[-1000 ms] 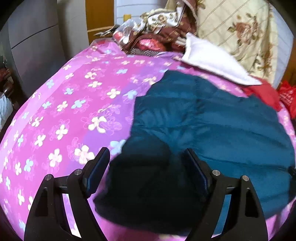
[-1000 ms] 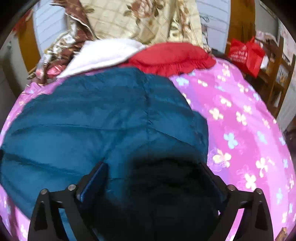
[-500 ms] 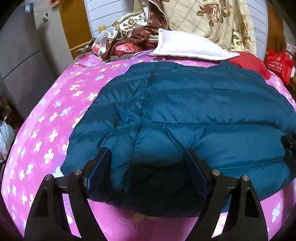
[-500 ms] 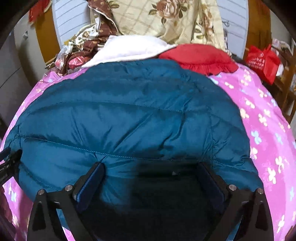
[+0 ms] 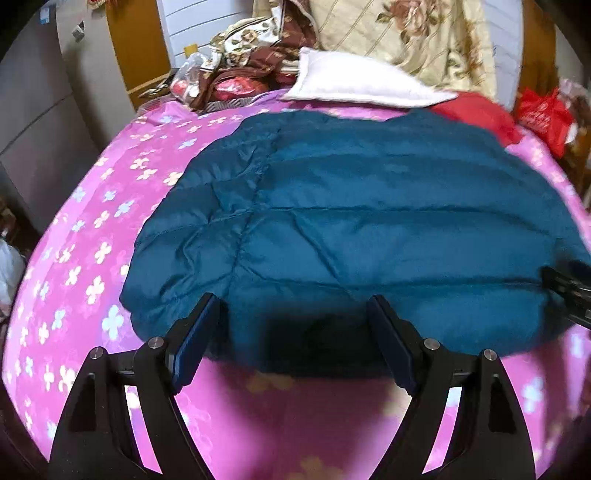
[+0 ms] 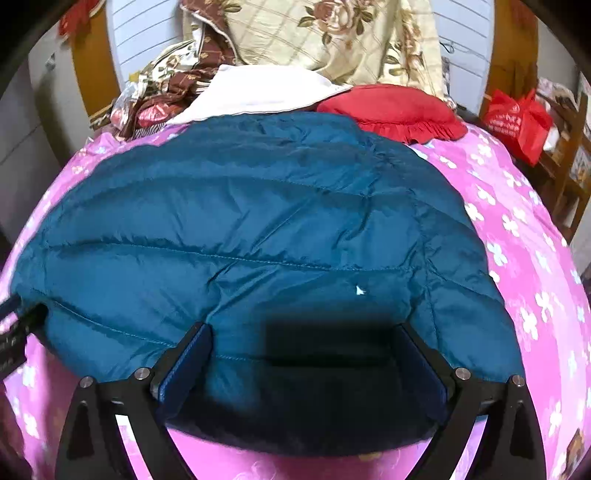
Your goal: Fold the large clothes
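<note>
A teal quilted down jacket [image 5: 369,229] lies spread flat on a pink flowered bed cover [image 5: 92,236]; it also shows in the right wrist view [image 6: 258,236]. My left gripper [image 5: 291,325] is open, hovering just above the jacket's near hem, holding nothing. My right gripper [image 6: 303,350] is open wide, with the jacket's near hem lying between its fingers, not clamped. The right gripper's tip [image 5: 569,291] shows at the right edge of the left wrist view.
A white pillow [image 5: 362,85], a red cushion [image 6: 395,110] and a heap of floral bedding [image 6: 332,33] lie at the bed's far end. A red bag [image 6: 517,122] sits by wooden furniture on the right. Grey cabinets [image 5: 33,122] stand to the left.
Both grippers have drawn back toward me and away from the jacket. The dark fold that filled the gap between the fingers a second ago now lies flat on the bed.
</note>
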A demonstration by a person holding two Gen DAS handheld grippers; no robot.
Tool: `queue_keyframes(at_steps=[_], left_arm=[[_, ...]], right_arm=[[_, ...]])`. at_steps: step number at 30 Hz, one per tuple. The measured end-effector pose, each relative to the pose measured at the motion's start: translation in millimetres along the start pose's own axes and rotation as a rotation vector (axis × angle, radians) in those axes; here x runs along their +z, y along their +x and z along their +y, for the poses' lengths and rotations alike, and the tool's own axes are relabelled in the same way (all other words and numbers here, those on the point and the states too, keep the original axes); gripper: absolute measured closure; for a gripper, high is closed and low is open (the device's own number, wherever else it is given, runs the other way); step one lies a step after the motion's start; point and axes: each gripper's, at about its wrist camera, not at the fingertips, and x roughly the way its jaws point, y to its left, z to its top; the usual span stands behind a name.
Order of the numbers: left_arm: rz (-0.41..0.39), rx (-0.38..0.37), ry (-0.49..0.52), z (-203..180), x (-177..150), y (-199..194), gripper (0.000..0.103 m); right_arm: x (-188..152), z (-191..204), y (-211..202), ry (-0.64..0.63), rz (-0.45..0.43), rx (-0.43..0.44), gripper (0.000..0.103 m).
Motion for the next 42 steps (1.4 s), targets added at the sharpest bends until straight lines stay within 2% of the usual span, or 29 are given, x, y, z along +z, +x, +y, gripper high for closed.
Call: queue_keyframes(at_steps=[4, 11, 15, 27, 36, 42], left_arm=[[-0.053, -0.007, -0.007, -0.8, -8.3, -44.5, 0.020], [-0.119, -0.045, -0.019, -5.5, -44.3, -115.8, 0.020], [-0.120, -0.070, -0.036, -6.0, -65.2, -141.9, 0.020], [-0.149, -0.087, -0.066, -2.3, -111.7, -193.7, 0.020], [-0.204, -0.094, -0.066, 4.9, -122.3, -220.0, 0.020], [-0.220, -0.094, -0.065, 6.7, -125.4, -225.5, 0.020]], right_arm=[[-13.1, -0.9, -32.5, 0.011, -0.036, 0.020, 0.005], [-74.9, 1.4, -87.9, 0.030, -0.069, 0.040, 0.005], [-105.2, 3.5, -108.8, 0.031, -0.075, 0.031, 0.005], [-157.1, 24.4, -157.3, 0.050, -0.110, 0.078, 0.005], [-171.8, 42.6, -179.6, 0.016, -0.140, 0.063, 0.007], [-172.8, 40.6, -187.1, 0.033, -0.155, 0.066, 0.020]])
